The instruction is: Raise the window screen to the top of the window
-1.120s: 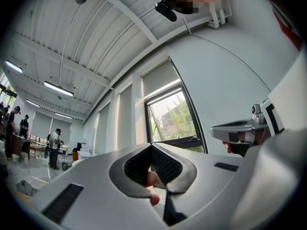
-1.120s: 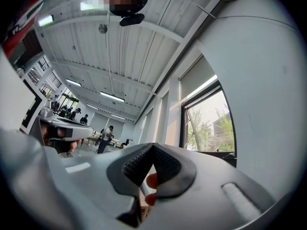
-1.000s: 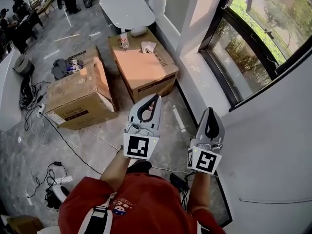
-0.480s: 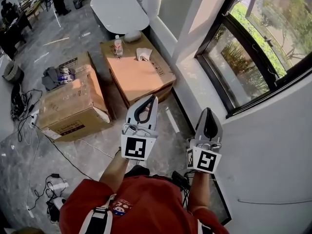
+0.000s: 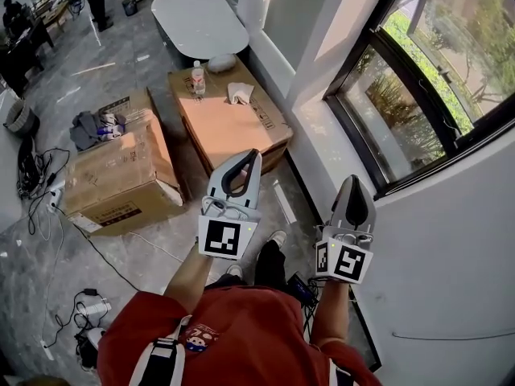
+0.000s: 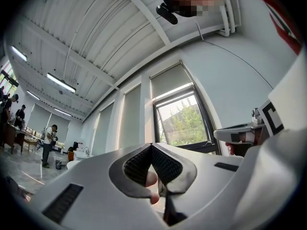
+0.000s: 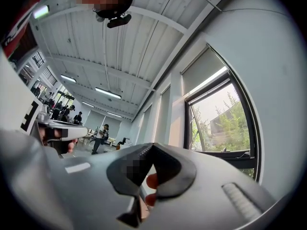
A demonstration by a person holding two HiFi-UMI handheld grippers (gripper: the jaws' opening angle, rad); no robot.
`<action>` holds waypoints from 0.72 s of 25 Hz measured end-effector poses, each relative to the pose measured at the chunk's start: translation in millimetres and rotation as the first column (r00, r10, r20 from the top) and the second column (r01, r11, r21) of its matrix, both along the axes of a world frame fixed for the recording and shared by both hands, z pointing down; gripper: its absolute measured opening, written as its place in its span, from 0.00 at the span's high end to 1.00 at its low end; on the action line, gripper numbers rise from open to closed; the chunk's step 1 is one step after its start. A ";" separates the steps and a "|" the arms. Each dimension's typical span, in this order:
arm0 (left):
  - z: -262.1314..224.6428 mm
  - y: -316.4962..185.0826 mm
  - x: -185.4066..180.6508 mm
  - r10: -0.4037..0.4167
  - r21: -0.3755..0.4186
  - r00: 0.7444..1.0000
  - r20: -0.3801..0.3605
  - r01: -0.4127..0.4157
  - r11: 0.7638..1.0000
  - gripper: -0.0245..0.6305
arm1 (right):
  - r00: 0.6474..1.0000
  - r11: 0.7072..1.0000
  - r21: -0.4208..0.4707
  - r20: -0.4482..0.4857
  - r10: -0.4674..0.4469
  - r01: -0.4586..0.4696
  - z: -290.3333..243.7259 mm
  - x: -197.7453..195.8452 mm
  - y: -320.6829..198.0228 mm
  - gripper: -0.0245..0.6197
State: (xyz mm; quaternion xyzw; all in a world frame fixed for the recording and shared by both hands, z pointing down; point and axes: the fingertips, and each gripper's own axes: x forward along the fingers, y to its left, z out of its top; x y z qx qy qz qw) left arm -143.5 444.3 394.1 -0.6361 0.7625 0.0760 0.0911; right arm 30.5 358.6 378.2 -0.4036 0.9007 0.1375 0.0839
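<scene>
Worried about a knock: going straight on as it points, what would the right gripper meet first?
The right gripper has nothing close ahead of it. Farther on it would probably meet the white pillar just left of the window, not the glass, though depth is unclear.

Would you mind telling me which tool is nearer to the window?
Right. The right tool is close by the window; the left tool is farther off, beside the cardboard box.

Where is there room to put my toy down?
The near half of the right box, this side of the bottle and cloth, is bare. So is the window sill. Cables crowd the floor at left.
</scene>
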 end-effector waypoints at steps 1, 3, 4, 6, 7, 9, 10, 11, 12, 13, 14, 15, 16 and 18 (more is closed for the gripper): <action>0.1 -1.6 0.0 -0.001 -0.001 1.000 0.002 0.001 1.000 0.95 | 1.000 1.000 0.000 0.004 -0.001 0.001 0.2 0.2 -2.1 0.95; 0.2 -5.4 -1.0 -0.004 0.002 1.000 0.010 0.004 1.000 0.95 | 1.000 1.000 0.000 0.012 -0.002 0.002 1.2 0.2 -7.5 0.95; 0.4 -8.1 -2.4 -0.007 0.003 1.000 0.014 0.007 1.000 0.95 | 1.000 1.000 -0.001 0.016 -0.001 0.001 2.1 0.1 -11.4 0.95; 0.5 -17.3 -6.5 -0.012 0.002 1.000 0.022 0.012 1.000 0.95 | 1.000 1.000 -0.002 0.027 0.002 -0.002 3.7 -0.6 -22.4 0.95; 0.0 -24.2 -8.3 -0.015 0.002 1.000 0.025 0.015 1.000 0.95 | 0.999 1.000 -0.002 0.033 0.004 -0.004 4.3 -0.7 -29.8 0.95; -0.5 -41.4 -9.3 -0.016 0.004 0.999 0.032 0.016 1.000 0.95 | 0.999 1.000 -0.004 0.043 0.010 -0.010 6.5 0.8 -48.1 0.95; 0.1 -51.4 -8.8 -0.014 0.000 0.999 0.037 0.014 1.000 0.95 | 0.999 1.000 -0.007 0.048 0.014 -0.014 8.4 2.4 -58.6 0.95; 1.4 -62.7 -8.2 -0.010 -0.006 0.999 0.045 0.010 1.000 0.95 | 0.998 1.000 -0.011 0.054 0.020 -0.020 10.7 4.3 -69.9 0.95; 2.6 -75.5 -7.6 -0.006 -0.013 0.999 0.053 0.006 1.000 0.95 | 0.998 1.000 -0.016 0.061 0.027 -0.026 13.0 6.2 -82.1 0.95; 3.3 -89.1 -6.9 -0.001 -0.017 0.998 0.059 0.002 1.000 0.95 | 0.997 0.999 -0.021 0.065 0.034 -0.032 15.3 8.0 -94.8 0.95; 3.8 -102.9 -6.0 0.003 -0.018 0.998 0.060 -0.002 1.000 0.95 | 0.997 0.999 -0.027 0.065 0.040 -0.039 17.7 9.5 -107.7 0.95; 4.4 -116.8 -5.3 0.008 -0.020 0.998 0.059 -0.006 1.000 0.95 | 0.997 0.999 -0.033 0.064 0.046 -0.044 20.0 10.5 -120.8 0.95; 4.8 -131.1 -4.8 0.010 -0.023 0.998 0.058 -0.009 1.000 0.95 | 0.997 0.998 -0.039 0.063 0.050 -0.047 21.9 11.2 -134.2 0.95; 3.3 -160.9 -2.3 0.015 -0.027 0.998 0.063 -0.013 1.000 0.95 | 0.996 0.997 -0.053 0.067 0.057 -0.053 23.7 13.9 -162.0 0.95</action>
